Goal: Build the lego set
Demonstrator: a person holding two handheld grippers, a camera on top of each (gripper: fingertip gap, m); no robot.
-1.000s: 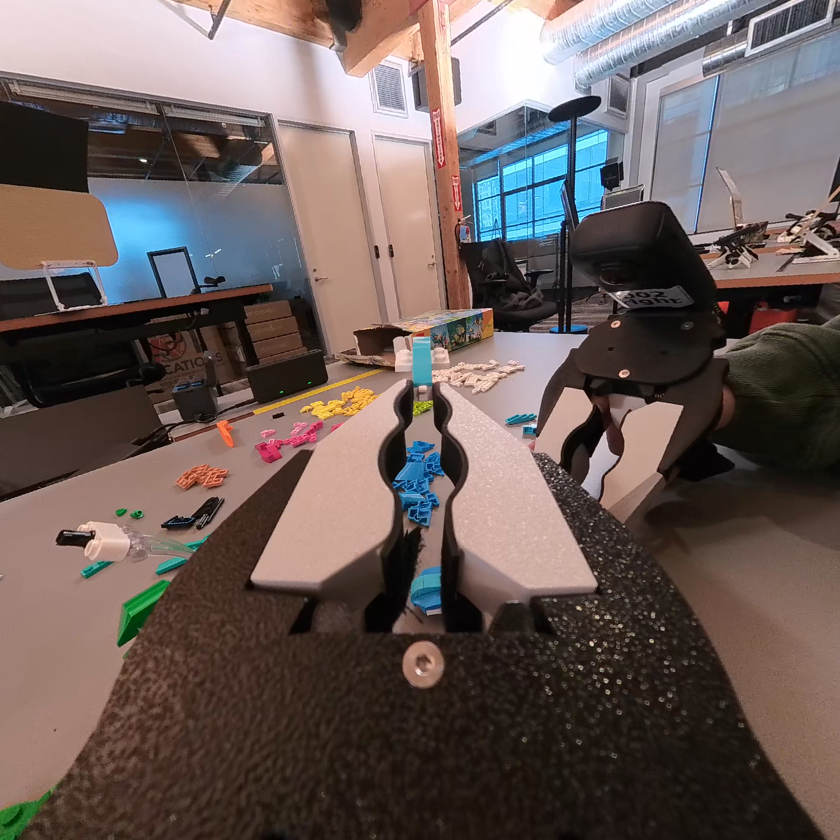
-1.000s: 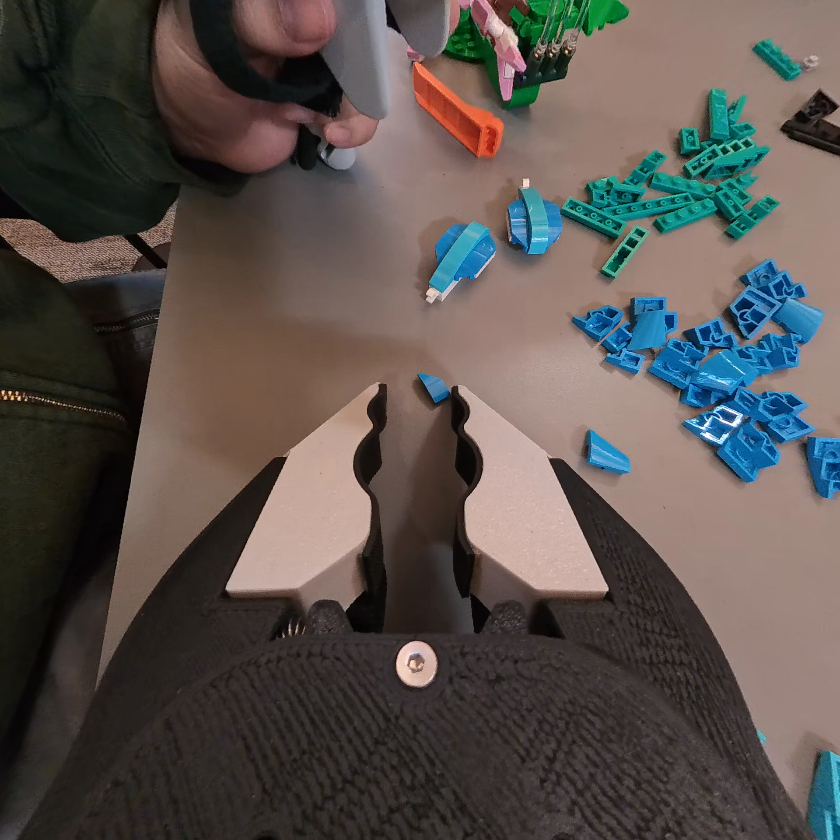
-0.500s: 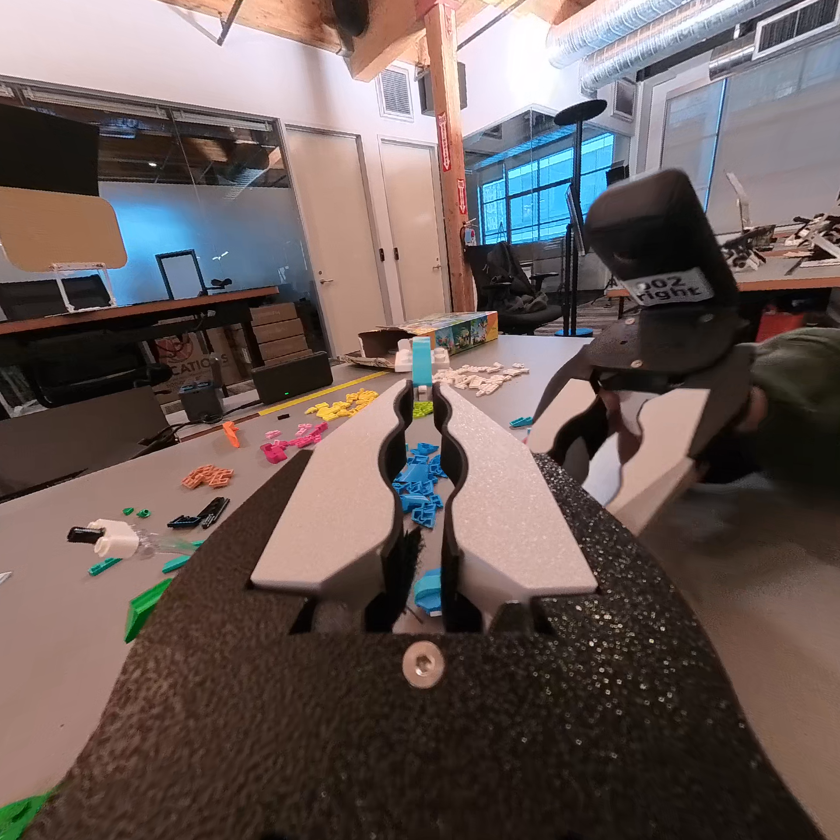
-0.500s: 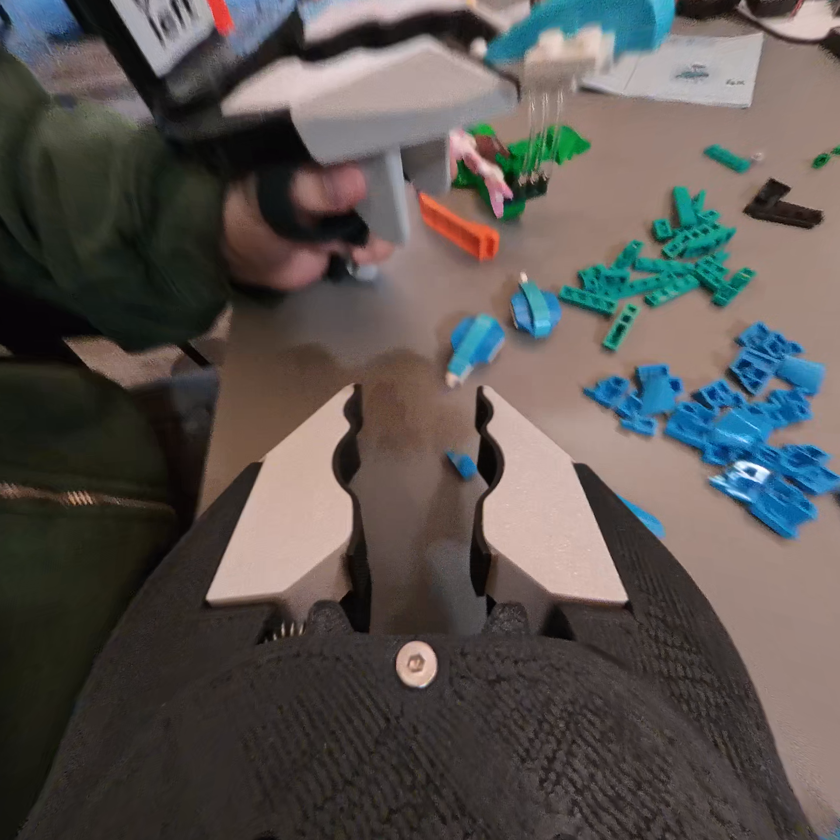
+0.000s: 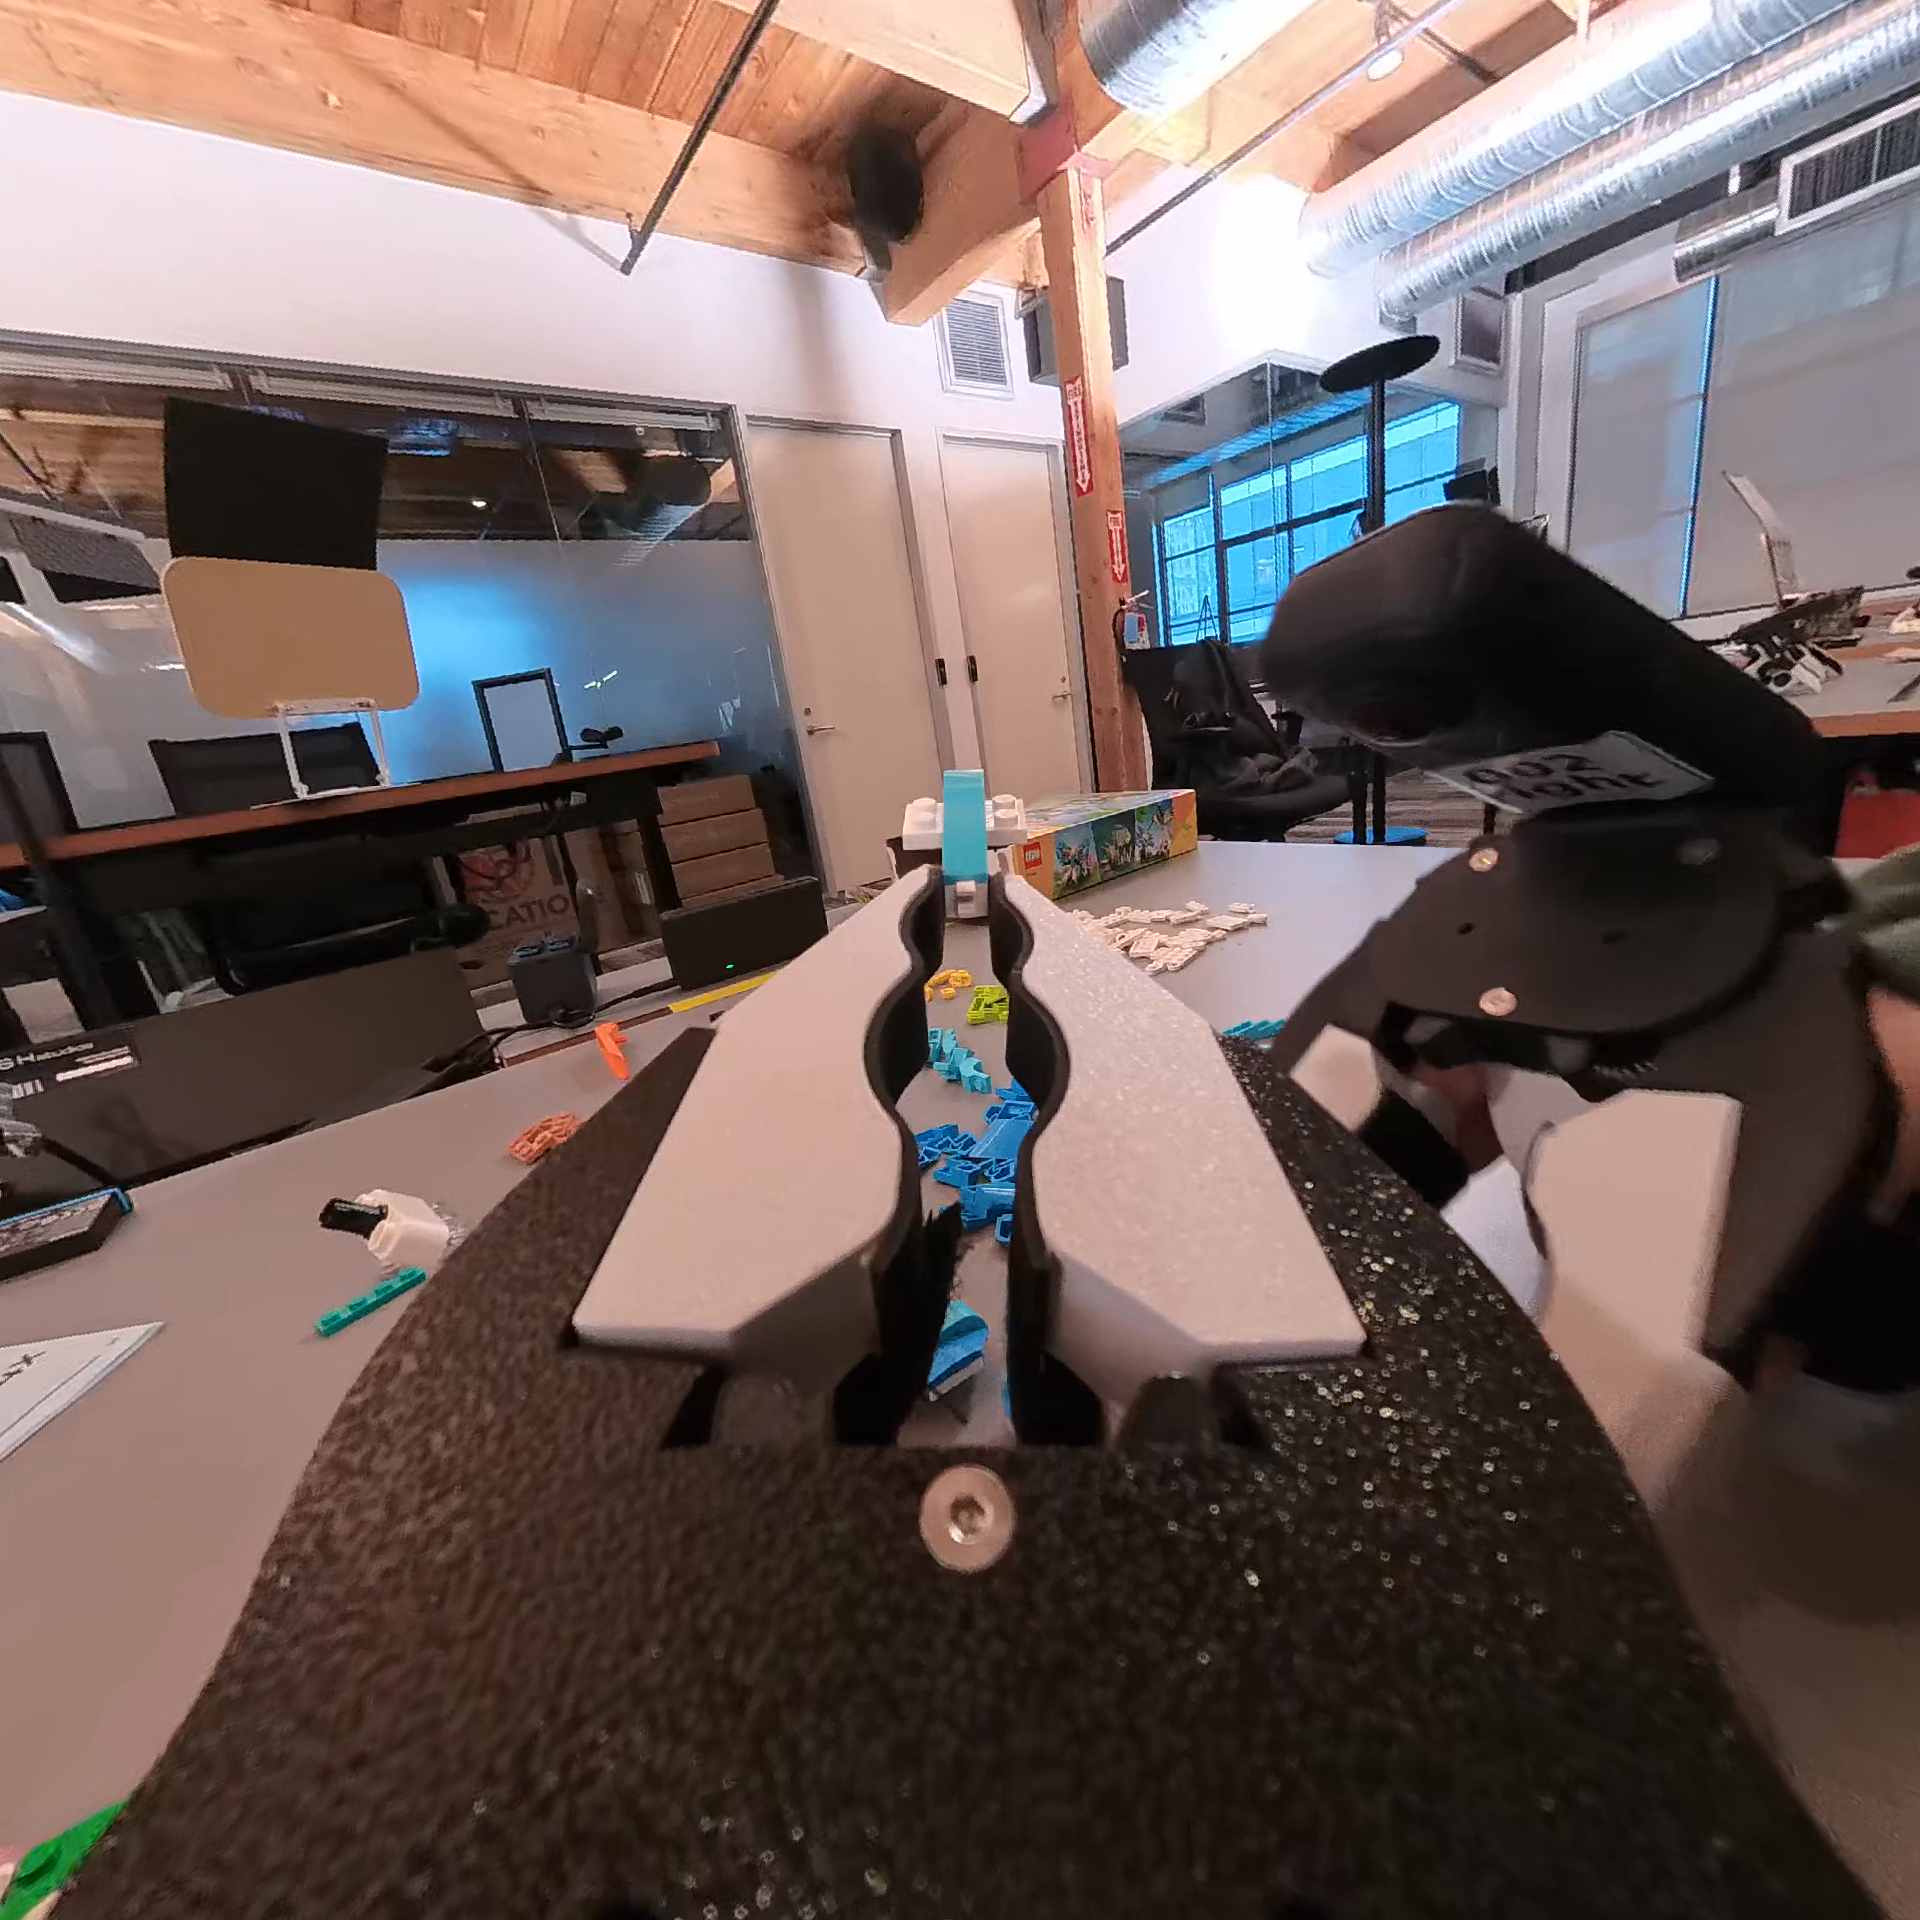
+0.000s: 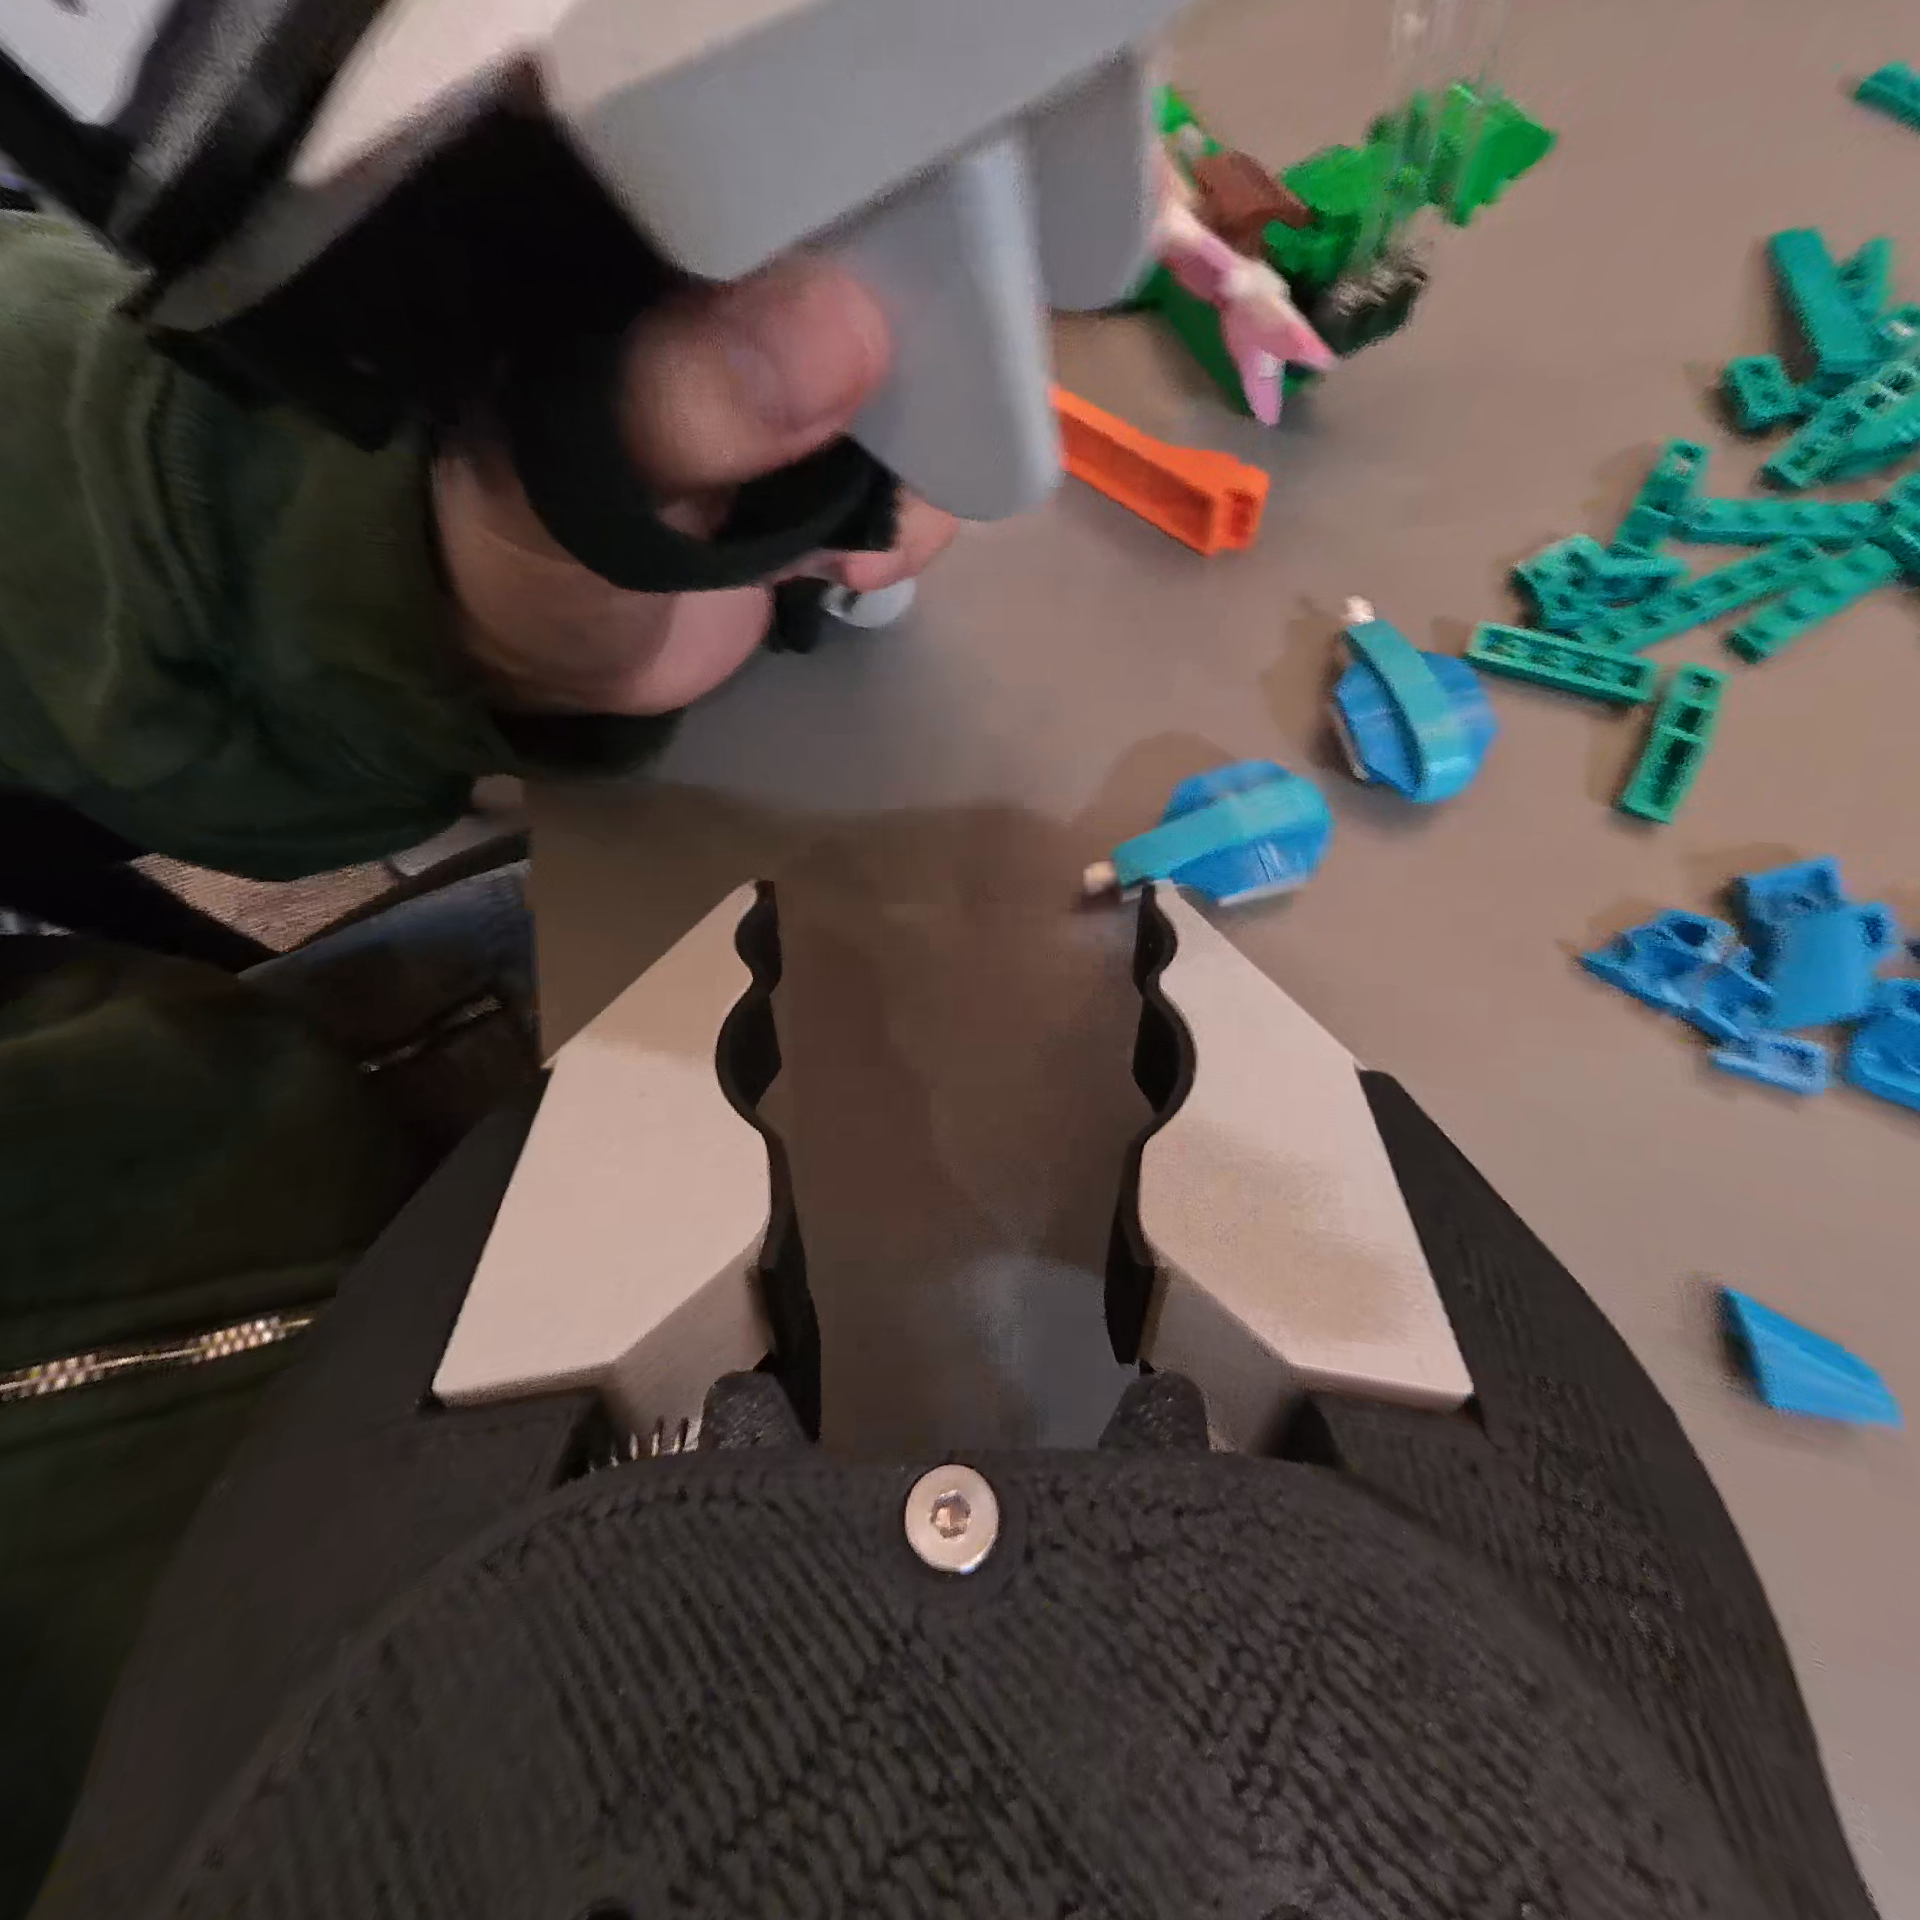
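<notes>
The grey table (image 6: 1351, 1195) carries colour-sorted brick piles, blue pieces (image 6: 1787, 966) on the right for easy picking. The right gripper (image 6: 951, 904) hovers with fingers apart and empty, probably ready to fetch. The left gripper (image 5: 966, 883) is clamped on a small white-and-turquoise assembly (image 5: 962, 831), held aloft for joining.

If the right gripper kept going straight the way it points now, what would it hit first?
Probably the bare grey table. The right gripper is open, tilted down at the tabletop, with nothing between its fingers. The nearest piece, a blue lego assembly, sits just right of that line; depth is unclear.
</notes>
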